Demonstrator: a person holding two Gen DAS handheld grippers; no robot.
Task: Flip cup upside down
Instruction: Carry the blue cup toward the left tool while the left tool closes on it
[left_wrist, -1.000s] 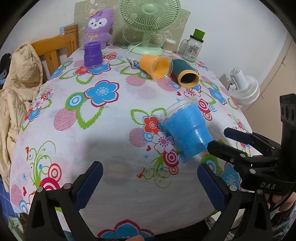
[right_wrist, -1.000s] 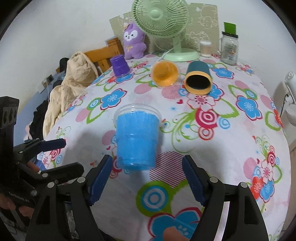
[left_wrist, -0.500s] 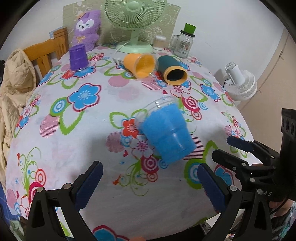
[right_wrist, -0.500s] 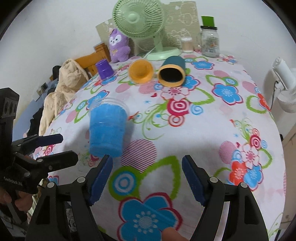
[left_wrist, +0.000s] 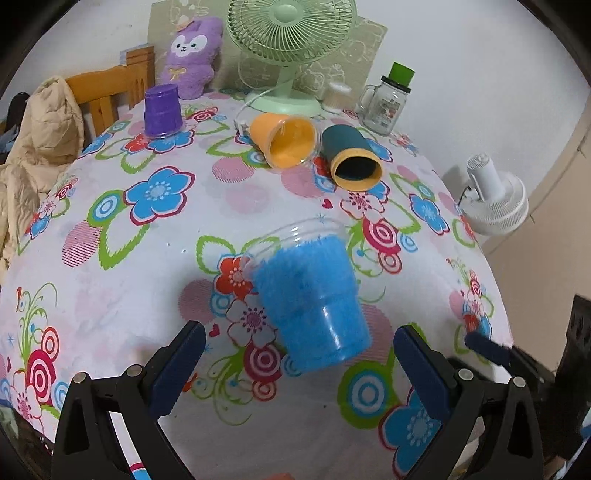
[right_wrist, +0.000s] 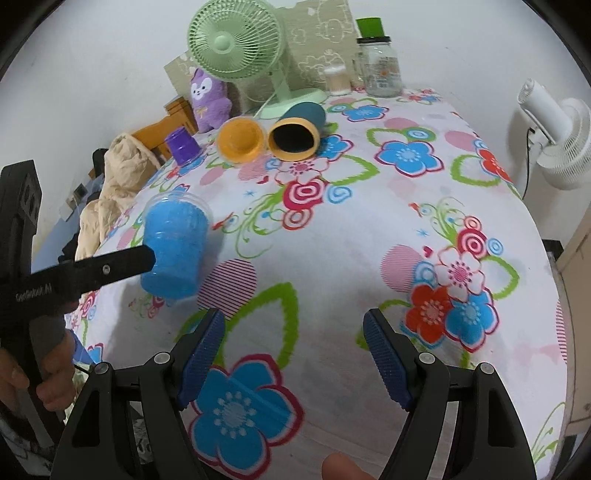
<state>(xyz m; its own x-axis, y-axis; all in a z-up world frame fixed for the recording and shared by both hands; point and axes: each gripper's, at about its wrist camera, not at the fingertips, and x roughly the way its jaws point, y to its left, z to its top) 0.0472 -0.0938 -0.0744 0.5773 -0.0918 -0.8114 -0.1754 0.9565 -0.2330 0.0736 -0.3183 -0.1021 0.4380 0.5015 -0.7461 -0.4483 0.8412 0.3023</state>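
Left wrist view shows the blue cup (left_wrist: 312, 299) lying sideways near the table's (left_wrist: 110, 302) front edge, unflipped, between the left gripper's (left_wrist: 295, 363) spread, empty fingers; right gripper (right_wrist: 293, 354) likewise spread

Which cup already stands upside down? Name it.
The purple cup near the chair. The blue, orange and dark green cups all lie on their sides.

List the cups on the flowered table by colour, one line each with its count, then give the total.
Blue cup, on its side: 1
Orange cup, on its side: 1
Dark teal cup, on its side: 1
Purple cup, upside down: 1
Total: 4
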